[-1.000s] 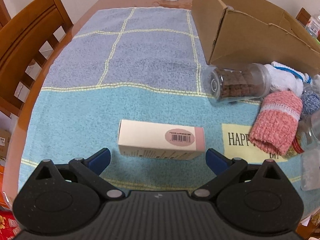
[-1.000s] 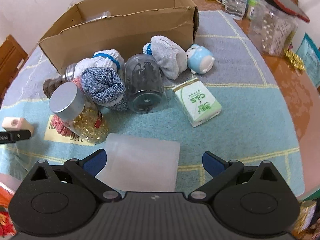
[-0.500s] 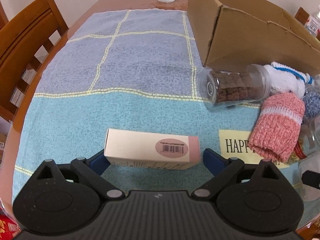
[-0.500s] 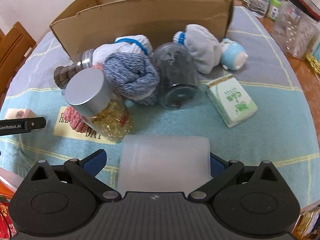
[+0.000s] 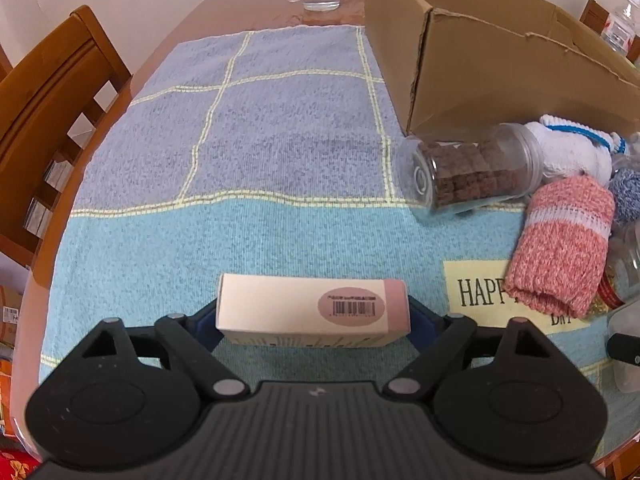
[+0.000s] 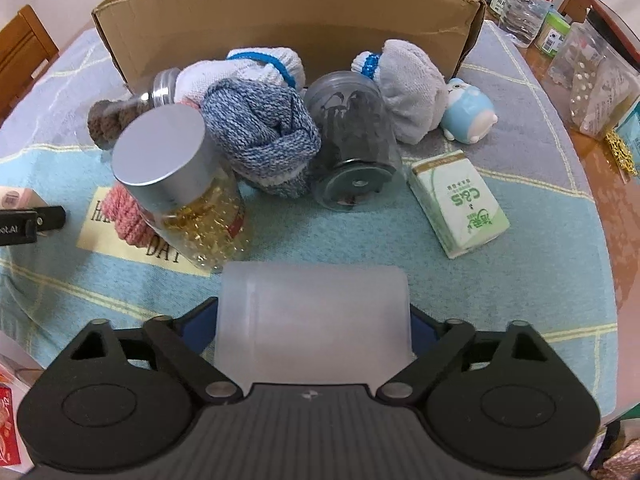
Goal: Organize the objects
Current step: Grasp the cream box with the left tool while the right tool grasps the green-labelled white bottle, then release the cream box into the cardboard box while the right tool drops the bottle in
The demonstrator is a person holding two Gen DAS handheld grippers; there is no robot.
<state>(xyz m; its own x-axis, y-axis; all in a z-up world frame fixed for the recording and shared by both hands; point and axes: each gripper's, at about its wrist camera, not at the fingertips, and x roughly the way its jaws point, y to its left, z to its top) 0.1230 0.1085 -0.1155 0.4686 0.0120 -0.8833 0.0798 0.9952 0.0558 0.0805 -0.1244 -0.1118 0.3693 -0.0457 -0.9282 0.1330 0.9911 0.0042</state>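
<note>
A cream and pink carton [image 5: 296,300] with a barcode lies crosswise on the blue towel [image 5: 256,152], between the blue pads of my left gripper [image 5: 312,320]. The jaws are closing and the pads touch both its ends. A frosted translucent container [image 6: 312,304] sits between the pads of my right gripper [image 6: 312,324]. Those jaws are closing too, with the pads against its sides. The open cardboard box [image 6: 280,20] stands at the back, behind the pile; its side wall shows as the cardboard box [image 5: 500,68] in the left wrist view.
Crowded in front of the box are a cookie jar [image 5: 468,172] on its side, a pink sock roll [image 5: 560,240], a gold-filled jar [image 6: 184,188], a blue sock [image 6: 260,136], a dark jar [image 6: 352,148], a green tissue pack [image 6: 460,204] and a blue toy [image 6: 468,116]. A wooden chair [image 5: 44,120] stands left.
Both grippers' jaws have narrowed onto their objects. The left one came forward around the carton. The right one shifted sideways and down so the container fills the gap between its pads.
</note>
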